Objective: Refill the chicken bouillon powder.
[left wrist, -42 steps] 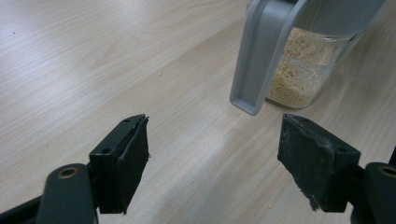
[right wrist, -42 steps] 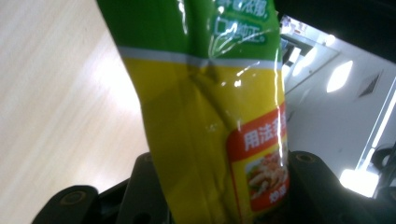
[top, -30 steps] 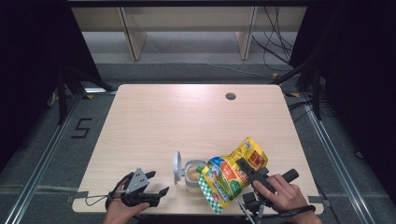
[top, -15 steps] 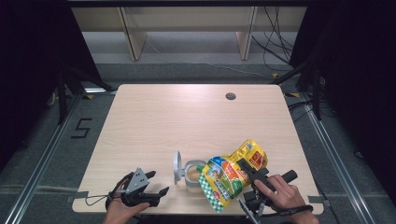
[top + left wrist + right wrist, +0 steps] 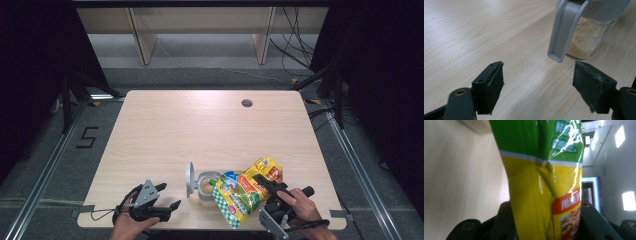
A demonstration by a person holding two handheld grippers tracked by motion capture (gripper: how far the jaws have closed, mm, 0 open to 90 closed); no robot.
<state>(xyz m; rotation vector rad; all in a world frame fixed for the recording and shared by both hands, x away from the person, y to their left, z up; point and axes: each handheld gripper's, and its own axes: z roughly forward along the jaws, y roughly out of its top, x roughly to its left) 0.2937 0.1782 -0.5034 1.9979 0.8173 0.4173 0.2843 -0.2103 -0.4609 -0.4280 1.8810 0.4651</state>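
A clear jar [image 5: 206, 184] of pale granules [image 5: 586, 37] stands near the table's front edge, its grey flip lid [image 5: 189, 177] [image 5: 564, 30] hanging open. A yellow and green snack bag [image 5: 242, 192] [image 5: 541, 182] leans to the right of the jar, its green checked end by the jar's mouth. My right gripper [image 5: 265, 186] [image 5: 544, 220] is shut on the bag's yellow part, and its jaws have just been closing a little further on it. My left gripper [image 5: 169, 196] [image 5: 539, 72] rests open on the table, left of the jar, with nothing between its fingers.
The wooden table [image 5: 200, 125] has a round cable hole [image 5: 246, 103] at its far right. Beyond the far edge stand shelf legs and loose cables on the floor. Metal rails run along both sides of the table.
The bag's upper yellow end has dipped slightly with my right gripper. The left gripper and the jar have not moved.
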